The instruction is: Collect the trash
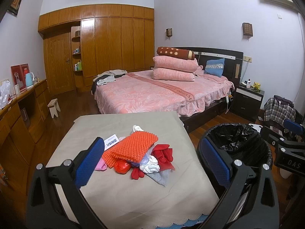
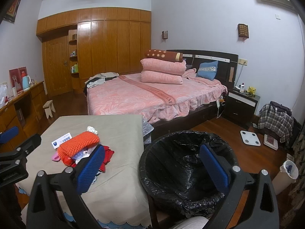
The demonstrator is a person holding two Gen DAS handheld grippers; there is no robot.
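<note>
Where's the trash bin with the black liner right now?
The trash bin stands on the wood floor just right of the cloth-covered table, between it and the bed; it sits low centre-right in the right wrist view and at the right in the left wrist view.

A matt beige cloth covers the desk [image 1: 122,190]. On it lie an orange knobbly foam sheet [image 1: 131,147], crumpled white paper [image 1: 150,165] and red cloth scraps [image 1: 164,153]. The bin liner [image 2: 183,164] is glossy, wrinkled black plastic. Each tool — left [image 1: 152,164], right [image 2: 152,168] — has textured blue pads on matt black plastic. The wardrobe [image 1: 106,42] is glossy varnished wood.
</note>
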